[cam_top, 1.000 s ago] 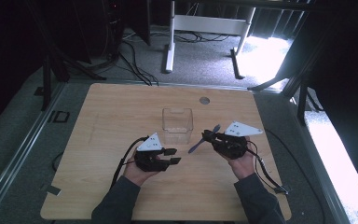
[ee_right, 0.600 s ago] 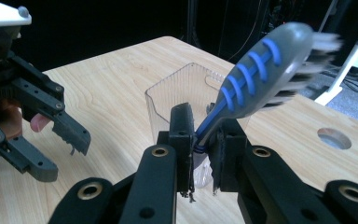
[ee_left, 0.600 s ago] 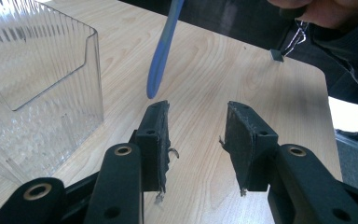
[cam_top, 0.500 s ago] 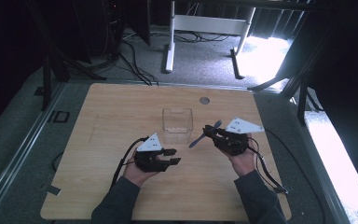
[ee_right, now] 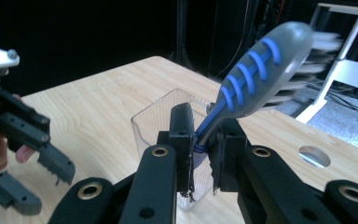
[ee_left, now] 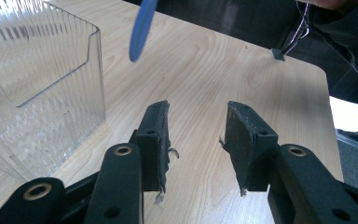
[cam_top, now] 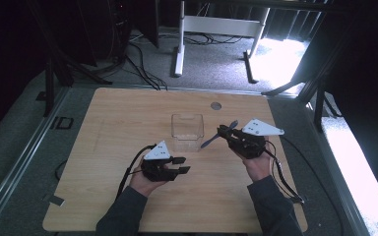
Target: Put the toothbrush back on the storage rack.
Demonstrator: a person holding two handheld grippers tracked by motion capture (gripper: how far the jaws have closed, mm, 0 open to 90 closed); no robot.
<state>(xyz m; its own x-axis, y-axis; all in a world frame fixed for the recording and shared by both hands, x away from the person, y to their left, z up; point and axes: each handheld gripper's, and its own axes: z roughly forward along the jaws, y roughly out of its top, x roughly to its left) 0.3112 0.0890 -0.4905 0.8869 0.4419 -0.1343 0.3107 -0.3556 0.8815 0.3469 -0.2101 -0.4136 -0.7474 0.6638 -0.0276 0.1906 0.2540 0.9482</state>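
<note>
**benchguy:** Two grippers over one big wooden table (cam_top: 128, 123), that's the whole setup; the table has a small round grommet (cam_top: 216, 105) near its far edge; roughly mid-table sits a clear plastic box (cam_top: 187, 132), ribbed walls, open top, standing upright.

**tinkr_88:** ok and who's holding what?

**benchguy:** right gripper (cam_top: 225, 132) is clamped down tight on a toothbrush (cam_top: 217, 137); in the right gripper view you can see the pads pinching the blue neck of the toothbrush (ee_right: 254, 77), grey head with blue ribs sticking up past the jaws, bristles a bit blurred; the handle end pokes out the other way, toward the box, tip just beside its right wall and above the tabletop, not inside it.

**tinkr_88:** and the left one?

**benchguy:** left gripper (cam_top: 179, 165) is parked near the front of the box, a little to its left, hand resting low on the wood; jaws partly apart with nothing between them, just bare table showing through the gap in the left gripper view (ee_left: 196, 140); the pads look pretty chewed up btw; same view catches the blue handle tip hanging above the table next to the box (ee_left: 37, 93).
</note>
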